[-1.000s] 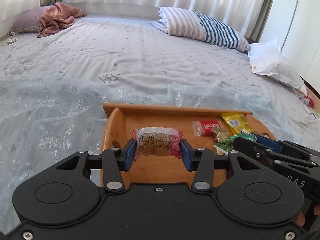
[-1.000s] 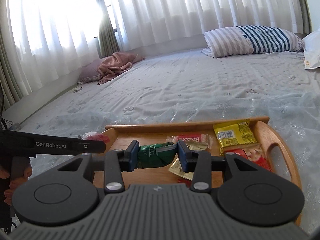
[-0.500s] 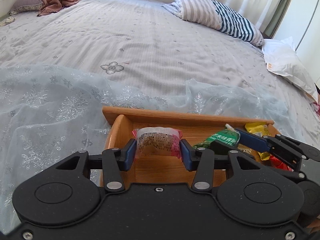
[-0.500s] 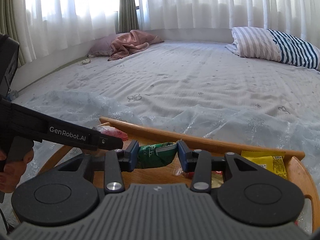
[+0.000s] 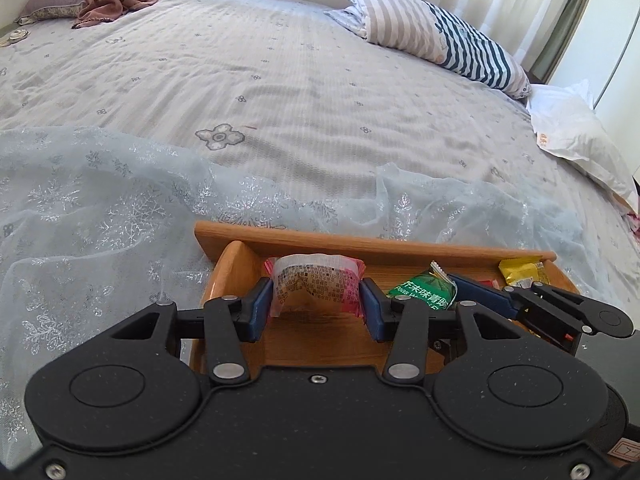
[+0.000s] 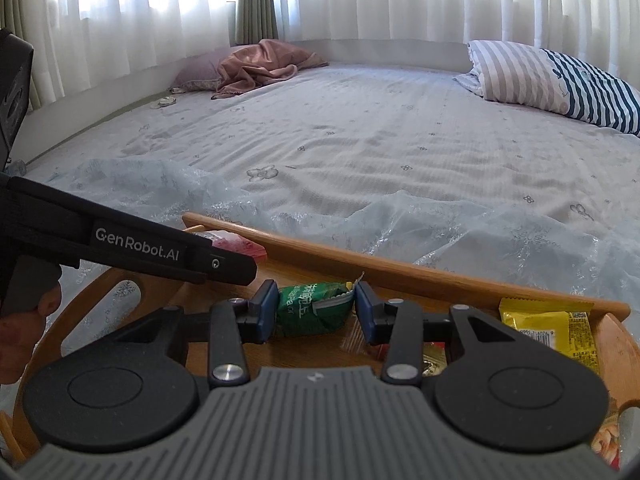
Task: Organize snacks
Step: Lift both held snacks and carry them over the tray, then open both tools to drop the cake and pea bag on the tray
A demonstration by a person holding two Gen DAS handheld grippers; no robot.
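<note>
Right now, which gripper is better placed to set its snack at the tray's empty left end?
Left gripper: its red packet hangs over the wooden tray's bare left end.

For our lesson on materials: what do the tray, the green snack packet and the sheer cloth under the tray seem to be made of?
Tray: probably wood or bamboo, warm orange-brown with a smooth sheen.
Green snack packet: likely thin plastic film, glossy and crinkled, with a serrated sealed edge.
Sheer cloth: apparently a fine synthetic gauze, see-through, with glittery snowflake prints.

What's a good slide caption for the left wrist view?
Left gripper holds a red-edged snack packet over the wooden tray, beside a green pea packet.
</note>
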